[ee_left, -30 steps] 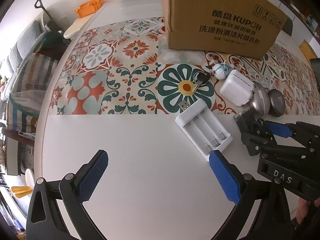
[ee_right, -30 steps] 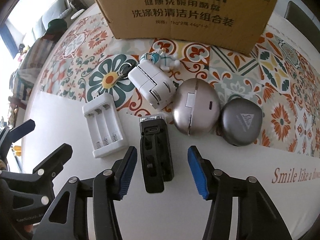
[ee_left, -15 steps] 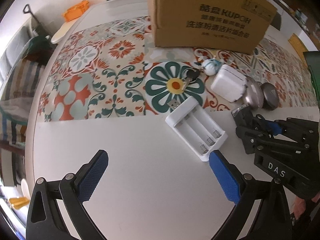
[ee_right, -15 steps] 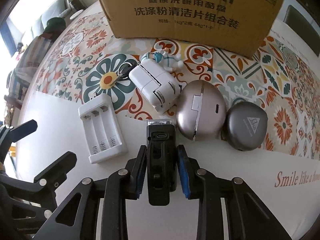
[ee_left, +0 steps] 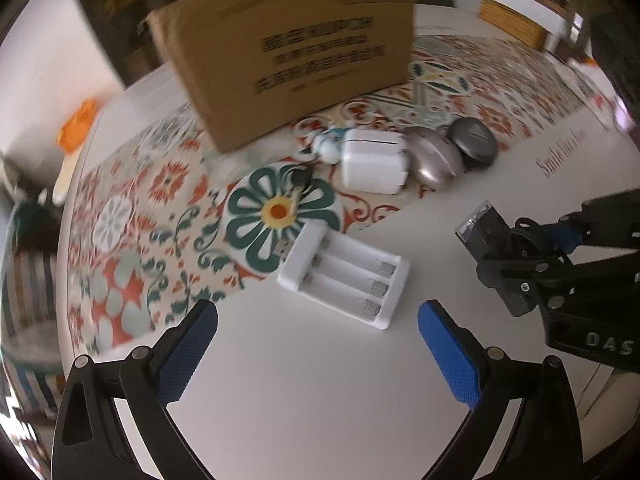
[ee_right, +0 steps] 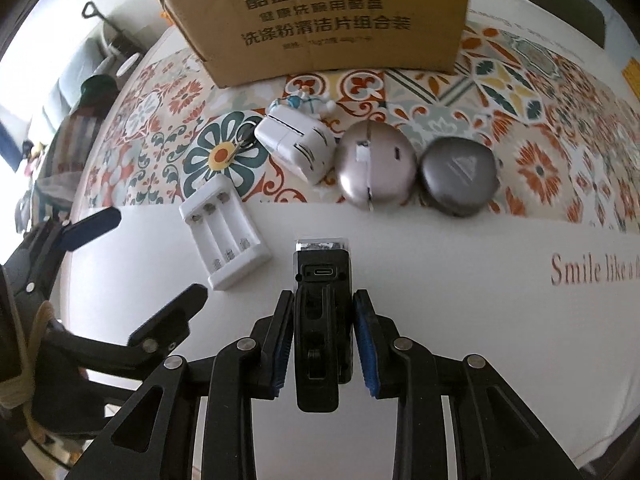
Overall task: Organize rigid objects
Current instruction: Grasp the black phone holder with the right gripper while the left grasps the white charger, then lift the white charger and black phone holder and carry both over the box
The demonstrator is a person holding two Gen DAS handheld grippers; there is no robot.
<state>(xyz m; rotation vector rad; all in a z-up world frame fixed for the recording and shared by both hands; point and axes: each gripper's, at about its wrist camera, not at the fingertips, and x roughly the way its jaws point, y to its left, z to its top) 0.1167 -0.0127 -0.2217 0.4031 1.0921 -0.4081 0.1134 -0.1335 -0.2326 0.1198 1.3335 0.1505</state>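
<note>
My right gripper is shut on a black rectangular device with a USB-C port, held off the white tabletop; it also shows at the right of the left wrist view as the black device. My left gripper stands open above the table, with the white battery charger just beyond its blue pads. That charger lies left of the held device. Behind it sit a white power adapter, a pinkish oval case and a grey rounded case.
A cardboard box stands at the back on the patterned mat. A small blue-white figurine and a key lie by the adapter. An orange object sits off the table's left edge.
The right gripper closed on the black device and lifted it slightly toward me. The left gripper rolled and shifted, so the charger now lies closer between its fingers.
</note>
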